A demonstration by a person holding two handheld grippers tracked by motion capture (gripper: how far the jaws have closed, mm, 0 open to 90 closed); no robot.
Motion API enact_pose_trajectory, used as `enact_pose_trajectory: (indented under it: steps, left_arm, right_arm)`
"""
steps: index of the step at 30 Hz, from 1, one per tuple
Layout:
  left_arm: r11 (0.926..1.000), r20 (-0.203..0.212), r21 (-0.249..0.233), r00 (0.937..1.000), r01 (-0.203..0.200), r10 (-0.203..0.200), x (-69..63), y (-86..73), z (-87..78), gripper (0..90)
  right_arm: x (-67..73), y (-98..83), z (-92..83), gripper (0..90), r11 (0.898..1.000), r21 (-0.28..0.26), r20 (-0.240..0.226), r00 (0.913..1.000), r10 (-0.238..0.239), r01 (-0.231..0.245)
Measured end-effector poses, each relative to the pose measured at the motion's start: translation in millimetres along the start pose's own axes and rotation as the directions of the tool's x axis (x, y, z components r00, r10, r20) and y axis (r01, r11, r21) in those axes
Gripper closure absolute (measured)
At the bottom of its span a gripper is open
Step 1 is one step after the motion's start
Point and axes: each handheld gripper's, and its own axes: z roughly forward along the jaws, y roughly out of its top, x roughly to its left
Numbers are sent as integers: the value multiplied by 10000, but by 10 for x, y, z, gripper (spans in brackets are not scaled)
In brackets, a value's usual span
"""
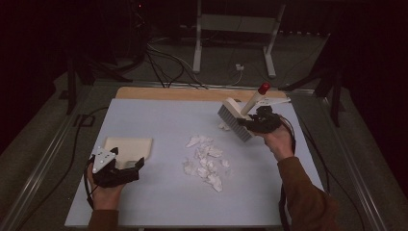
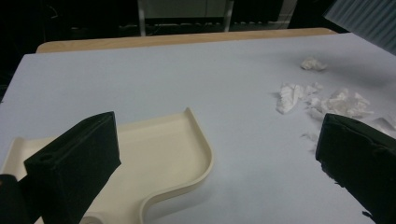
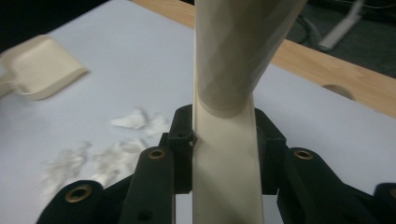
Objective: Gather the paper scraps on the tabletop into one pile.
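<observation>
Sweeping is the job in hand, and we judge it to be at the wind-up: the brush is raised and nothing has yet been pushed. Our right gripper has its jaws clamped on the cream handle of the cream hand brush with grey bristles and a red-tipped handle, as the right gripper view shows, with the handle pinched between both black jaws. We hold the brush tilted above the pale blue table, out at about two o'clock from the table's middle, its bristles facing down toward eight o'clock.

The scatter of crumpled white paper scraps lies near the centre, with one stray bit just beside the bristles. The cream plastic dustpan rests flat at about nine o'clock from the heap, well apart from it.

Our left gripper sits over the pan's near end with its jaws standing wide apart, one either side of the pan, pressing on nothing.

Next, we reckon, the left jaws should close on the pan's handle, and the pan's open lip must be brought to face the heap. The brush should then come down beyond the scraps at one o'clock and draw them toward nine o'clock, lightly, since paper this loose will skitter.
</observation>
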Motion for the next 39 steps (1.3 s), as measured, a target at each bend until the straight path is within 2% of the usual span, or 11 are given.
enact_pose_trajectory:
  steps: [7,13,20,24,30,33,36,37,39]
  left_arm:
    - [10000,0,-15,10000,-13,13,9,0,-16,5]
    - [10000,25,-30,10000,38,-38,14,0,-17,5]
    - [10000,26,-27,10000,82,-82,20,-4,-19,5]
    - [10000,18,-51,10000,76,-76,25,-4,-23,5]
    - [9999,42,-25,9999,100,-100,29,-8,-19,5]
    - [9999,50,-42,9999,161,-161,31,-11,-17,5]
    - [9998,43,-52,9998,178,-178,30,-11,-18,5]
    - [9998,46,-58,9998,182,-182,31,-11,-19,5]
    - [9998,43,-59,9998,183,-183,34,-10,-22,5]
  right_arm:
    - [-41,0,79,669,9993,358,941,9956,32,-66]
    - [-72,-14,153,669,9983,573,1378,9905,-29,-51]
    - [-118,-38,233,669,9963,859,1949,9807,-145,-23]
    - [-163,-56,275,669,9952,965,2142,9768,-71,-139]
    - [-174,-74,363,669,9909,1344,2703,9618,-436,72]
    - [-145,-86,428,669,9864,1606,2980,9510,-828,356]
    - [-102,-99,511,669,9769,2006,3186,9380,-1367,743]
    - [-90,-102,538,669,9741,2108,3196,9359,-1477,818]
    - [-70,-110,588,669,9718,2191,3093,9384,-1540,873]
